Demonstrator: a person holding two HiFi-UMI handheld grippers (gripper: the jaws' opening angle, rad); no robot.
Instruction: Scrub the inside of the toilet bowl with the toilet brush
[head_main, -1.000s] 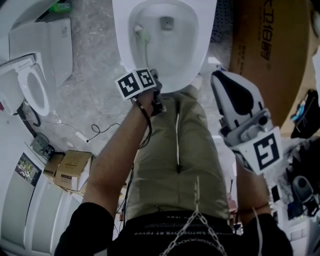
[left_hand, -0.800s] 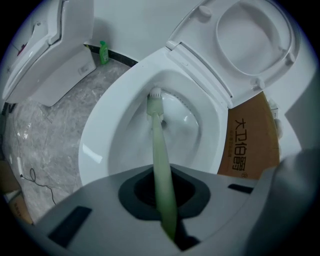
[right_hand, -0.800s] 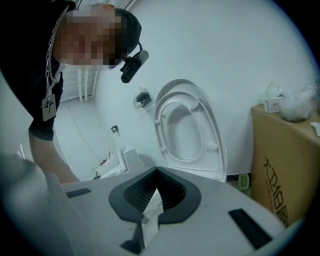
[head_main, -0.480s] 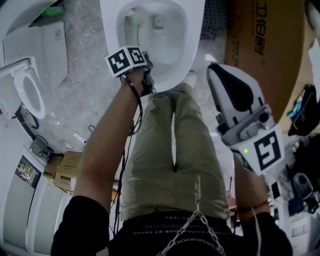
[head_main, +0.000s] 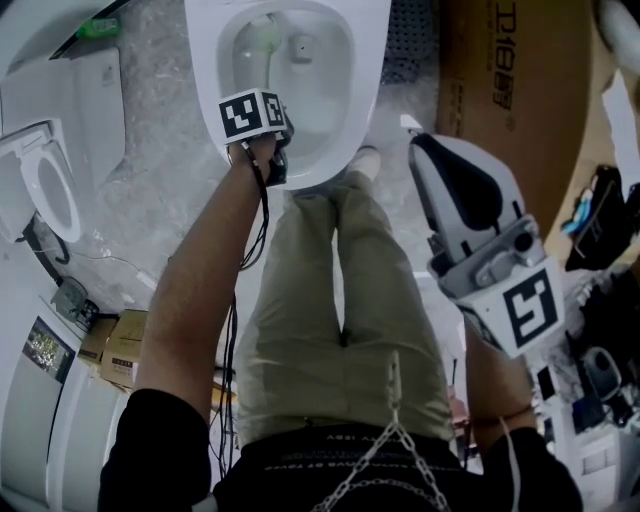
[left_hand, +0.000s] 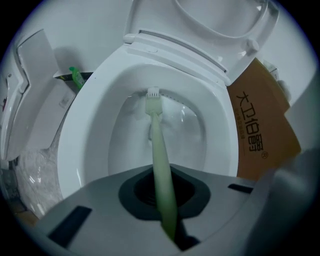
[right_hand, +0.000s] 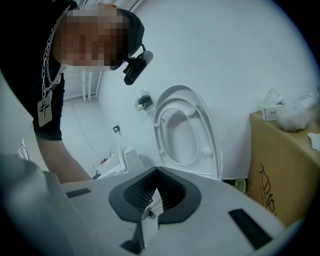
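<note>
The white toilet bowl (head_main: 372, 60) stands at the top of the head view and fills the left gripper view as the bowl (left_hand: 222, 140), its seat and lid (left_hand: 225, 25) raised. My left gripper (head_main: 262, 100) hangs over the bowl's near left rim, shut on the pale green toilet brush (left_hand: 157, 145). The brush's handle runs out between the jaws of the left gripper (left_hand: 161, 192) into the bowl. Its white head (left_hand: 152, 95) lies against the far inner wall, and in the head view the head (head_main: 265, 35) is at the bowl's upper left. My right gripper (head_main: 412, 130) is held off to the right of the bowl, shut and empty.
A big printed cardboard box (head_main: 520, 90) stands right of the toilet. Another toilet (head_main: 50, 170) with an open seat is at the left, small boxes (head_main: 125, 340) and cables below it. A green bottle (left_hand: 76, 76) lies behind the bowl. The person's khaki legs (head_main: 330, 300) stand before the bowl.
My left gripper has carried the brush to the left and farther into the bowl; the brush head now lies higher on the far left wall. The right gripper has barely moved.
</note>
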